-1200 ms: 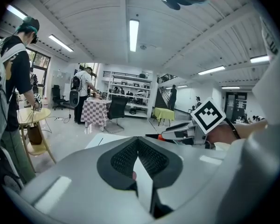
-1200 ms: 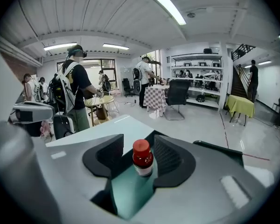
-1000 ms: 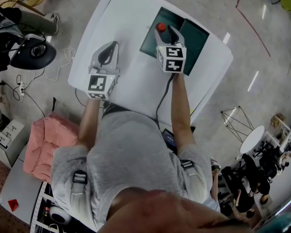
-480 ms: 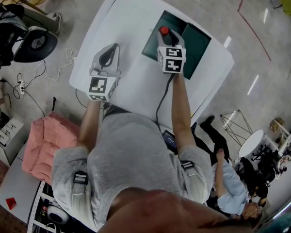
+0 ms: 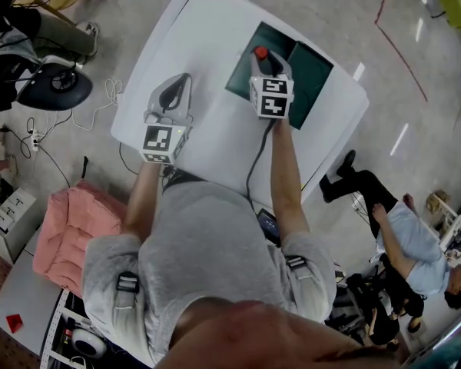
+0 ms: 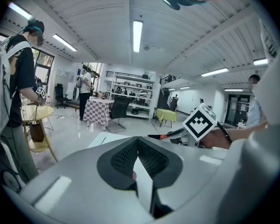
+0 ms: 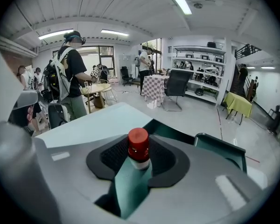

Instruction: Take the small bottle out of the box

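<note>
Small bottle (image 7: 138, 143) stands upright in the box (image 5: 313, 66), near the worktop's (image 5: 207, 21) far-right edge. My right gripper (image 7: 139, 161) has just been closing & pinches it below the red cap, so grip's prob. made; lift-out next. Left gripper (image 6: 137, 156) is pressed together, empty, over the worktop's left edge.

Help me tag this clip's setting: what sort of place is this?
Probably an open robotics lab or workshop: equipment shelves at the back, an office chair standing on the open floor, and another person wearing a backpack.
</note>
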{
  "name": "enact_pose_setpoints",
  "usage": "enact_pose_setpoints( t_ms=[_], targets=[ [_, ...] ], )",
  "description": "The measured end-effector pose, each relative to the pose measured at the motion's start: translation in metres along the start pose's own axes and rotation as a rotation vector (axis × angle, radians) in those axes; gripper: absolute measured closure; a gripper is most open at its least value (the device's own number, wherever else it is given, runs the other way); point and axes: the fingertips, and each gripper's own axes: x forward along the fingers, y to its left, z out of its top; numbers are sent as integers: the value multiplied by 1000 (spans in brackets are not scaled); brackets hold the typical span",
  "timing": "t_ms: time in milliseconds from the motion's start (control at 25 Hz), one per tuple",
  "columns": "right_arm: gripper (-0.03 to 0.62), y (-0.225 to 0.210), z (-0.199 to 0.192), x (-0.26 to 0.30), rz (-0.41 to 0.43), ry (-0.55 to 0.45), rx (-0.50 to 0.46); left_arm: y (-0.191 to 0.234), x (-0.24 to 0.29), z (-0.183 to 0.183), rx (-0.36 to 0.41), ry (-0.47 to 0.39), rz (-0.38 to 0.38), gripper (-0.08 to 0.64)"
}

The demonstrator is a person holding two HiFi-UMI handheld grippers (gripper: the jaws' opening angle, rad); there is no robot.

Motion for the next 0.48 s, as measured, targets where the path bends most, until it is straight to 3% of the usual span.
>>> enact_pose_setpoints(
  t_ms=[480],
  targets=[
    [457, 2, 20, -30, -7, -68, 9, -12, -11, 7, 21, -28, -31, 549]
  ],
)
